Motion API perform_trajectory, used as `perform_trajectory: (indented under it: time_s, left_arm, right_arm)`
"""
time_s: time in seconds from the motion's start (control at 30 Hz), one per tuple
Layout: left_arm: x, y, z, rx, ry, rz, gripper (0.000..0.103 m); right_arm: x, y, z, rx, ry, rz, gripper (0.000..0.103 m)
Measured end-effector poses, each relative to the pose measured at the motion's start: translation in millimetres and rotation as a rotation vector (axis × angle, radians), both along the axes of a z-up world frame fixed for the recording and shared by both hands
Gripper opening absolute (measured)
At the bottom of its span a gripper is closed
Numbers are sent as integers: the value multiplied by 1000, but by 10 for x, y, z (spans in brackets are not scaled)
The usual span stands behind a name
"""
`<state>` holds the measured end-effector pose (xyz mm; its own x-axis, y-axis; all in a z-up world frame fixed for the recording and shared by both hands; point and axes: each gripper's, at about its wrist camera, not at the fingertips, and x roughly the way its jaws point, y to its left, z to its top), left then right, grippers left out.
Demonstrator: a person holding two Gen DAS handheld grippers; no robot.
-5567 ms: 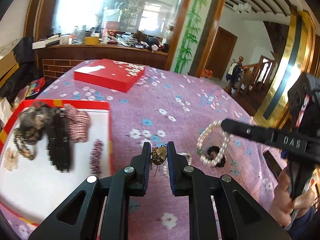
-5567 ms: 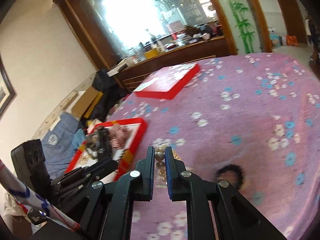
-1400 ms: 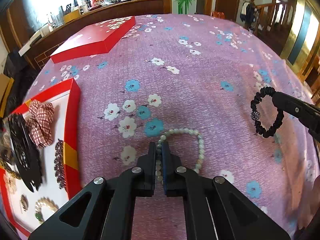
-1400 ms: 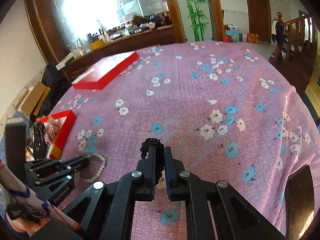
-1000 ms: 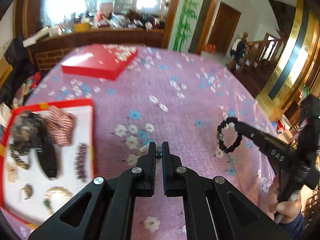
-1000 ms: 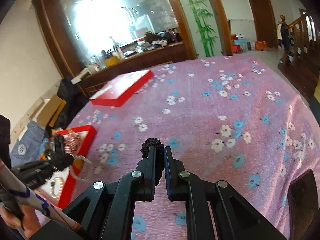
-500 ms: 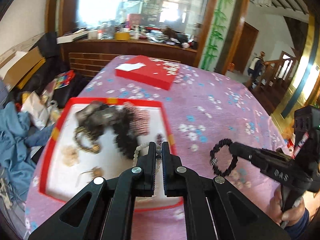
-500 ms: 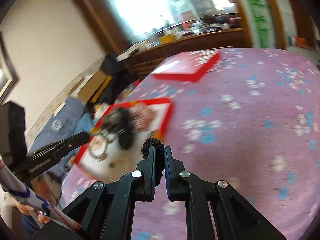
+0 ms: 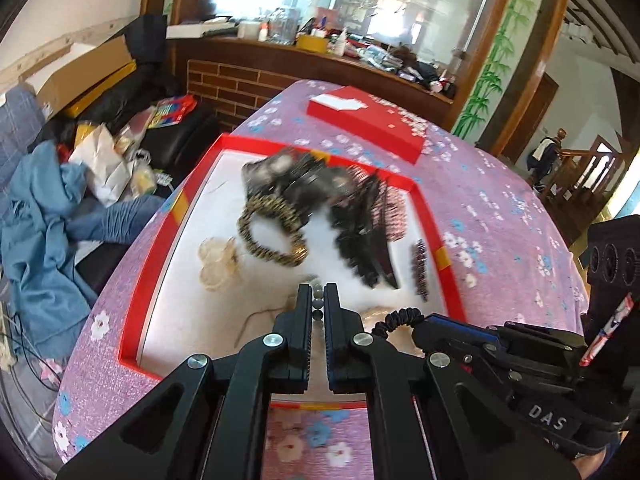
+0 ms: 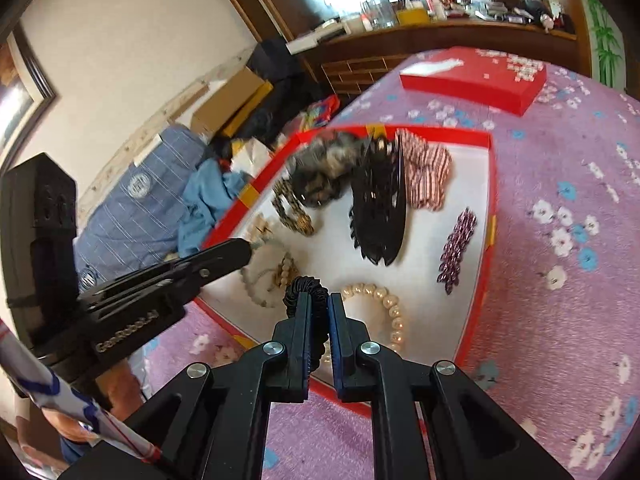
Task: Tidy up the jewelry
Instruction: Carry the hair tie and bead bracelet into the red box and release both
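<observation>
Two grippers over a red tray on purple floral tablecloth, left gripper pinching pale beads, right gripper pinching black bracelet.

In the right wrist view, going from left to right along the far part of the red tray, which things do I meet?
Leopard-print band → black hair claw → striped scrunchie → purple beaded clip → the red tray's right rim.
</observation>
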<state>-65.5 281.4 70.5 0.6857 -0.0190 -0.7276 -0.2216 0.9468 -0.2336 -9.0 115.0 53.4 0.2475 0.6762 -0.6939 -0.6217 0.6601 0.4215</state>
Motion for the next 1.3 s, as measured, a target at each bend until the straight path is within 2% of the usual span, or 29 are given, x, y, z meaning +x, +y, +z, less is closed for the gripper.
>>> perform_trajectory:
  time_s: [0.13,0.27,0.57,0.77,0.87,0.93,1.13,1.23,1.3]
  left_arm:
    - [-24,77,-180,-6,26,20,5]
    - [-35,91,-319,-2,46,38,5]
    - [-54,72,-433,14,44,58,5]
    - [-56,52,-428,31,38,72,5]
    - [-51,54,-427,32,38,72,5]
    - [-49,55,-426,34,39,73,5]
    - [-48,57,-424,39,43,75,5]
    - [-47,54,-425,43,45,78,5]
    - [-47,48,-424,43,45,77,5]
  right_arm:
    - [95,7,-185,-75,-21,-41,10]
    - [143,4,-293,-90,-8,-46,10]
    - [127,-15,-272,-103,-71,-62,11]
    - [243,-268,-144,-64,-113,-201,11]
    - [324,-330,-176,-113,-125,-255,11]
    - [347,-323,-197,-109,-111,-248,11]
    - [294,-292,-116,-151,-200,-261,11]
    - [332,-255,-217,-139,-138,-213,12]
    - [314,-225,-210,-150,-156,-209,12]
